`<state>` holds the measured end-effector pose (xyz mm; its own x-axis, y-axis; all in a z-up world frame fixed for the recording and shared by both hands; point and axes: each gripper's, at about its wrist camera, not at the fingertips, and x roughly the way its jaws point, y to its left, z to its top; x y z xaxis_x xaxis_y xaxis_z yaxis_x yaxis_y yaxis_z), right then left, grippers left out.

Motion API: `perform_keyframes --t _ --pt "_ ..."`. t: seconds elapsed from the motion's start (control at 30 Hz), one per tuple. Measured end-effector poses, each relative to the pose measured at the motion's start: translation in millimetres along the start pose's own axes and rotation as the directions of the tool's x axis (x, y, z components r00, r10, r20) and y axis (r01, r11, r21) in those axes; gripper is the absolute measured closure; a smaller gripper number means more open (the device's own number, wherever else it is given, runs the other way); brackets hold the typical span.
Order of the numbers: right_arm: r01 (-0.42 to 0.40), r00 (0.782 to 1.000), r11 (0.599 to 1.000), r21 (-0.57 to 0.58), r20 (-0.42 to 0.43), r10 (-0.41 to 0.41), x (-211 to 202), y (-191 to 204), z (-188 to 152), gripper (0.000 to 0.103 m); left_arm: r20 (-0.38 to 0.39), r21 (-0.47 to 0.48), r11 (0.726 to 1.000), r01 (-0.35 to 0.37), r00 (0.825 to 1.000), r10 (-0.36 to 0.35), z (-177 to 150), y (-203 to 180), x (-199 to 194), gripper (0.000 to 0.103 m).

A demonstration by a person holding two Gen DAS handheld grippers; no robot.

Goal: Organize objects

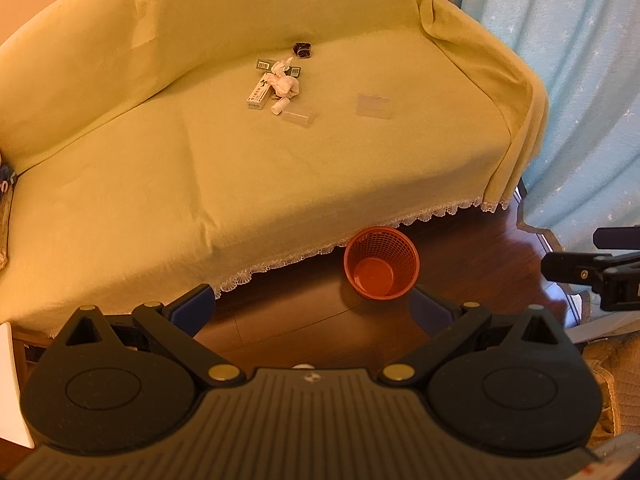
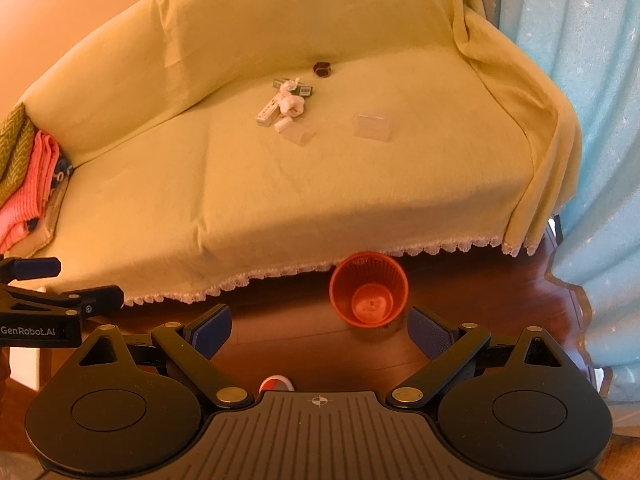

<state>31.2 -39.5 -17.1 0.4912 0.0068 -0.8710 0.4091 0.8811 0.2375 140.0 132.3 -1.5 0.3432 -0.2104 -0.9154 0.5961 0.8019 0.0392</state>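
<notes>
**Both tongs empty, clutter waiting far back on the sofa seat**

Left wrist view: the left gripper (image 1: 312, 308) hangs over the dark wood floor (image 1: 280, 320) in front of the sofa (image 1: 200, 184), its blue pads spread wide with nothing between them. The clutter lies well ahead, near the back edge of the seat and right of its middle: a long white box (image 1: 259, 95) with its long axis running from the front edge toward the backrest, leaning slightly right; crumpled tissue (image 1: 285, 80) touching its far end; a small white cylinder (image 1: 279, 106) just in front; and a dark scrunchie (image 1: 302, 49) farthest back. Two clear plastic pieces (image 1: 298, 115) (image 1: 373, 106) lie nearer the right arm of the sofa. An orange mesh bin (image 1: 381, 266) stands on the floor against the seat's front edge, directly between the tongs and the pile.

Right wrist view: the right gripper (image 2: 319, 330) is likewise spread and empty, low over the floor, with the bin just ahead of its right pad. The pile sits ahead and slightly left of centre, well apart from it. Folded pink and green cloths (image 2: 28, 184) rest at the seat's left end. The left gripper's side shows at the left edge.

Neither hand looks clearly nearer. Judging from the layout, reaching means lifting over the front edge and the bin; the box would want pads across its short width.
</notes>
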Motion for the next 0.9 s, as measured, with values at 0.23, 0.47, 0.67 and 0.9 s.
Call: perform_keyframes --t 0.23,0.47,0.67,0.9 --pt "-0.04 0.998 0.995 0.091 0.042 0.036 36 -15 14 0.01 -0.009 0.008 1.0 0.014 1.0 -0.014 16 15 40 0.001" --pt "-0.015 0.993 0.974 0.225 0.122 -0.012 73 -40 14 0.01 -0.026 0.009 1.0 0.019 0.999 -0.019 26 34 103 0.001" --pt "0.087 0.993 0.966 0.242 0.062 -0.105 125 -60 -2 0.01 -0.039 0.007 1.0 0.009 0.999 -0.009 24 39 167 0.001" --pt "0.135 0.989 0.955 0.265 0.018 -0.145 197 -88 -30 0.022 -0.045 -0.038 0.999 0.013 0.999 -0.014 17 41 244 0.001"
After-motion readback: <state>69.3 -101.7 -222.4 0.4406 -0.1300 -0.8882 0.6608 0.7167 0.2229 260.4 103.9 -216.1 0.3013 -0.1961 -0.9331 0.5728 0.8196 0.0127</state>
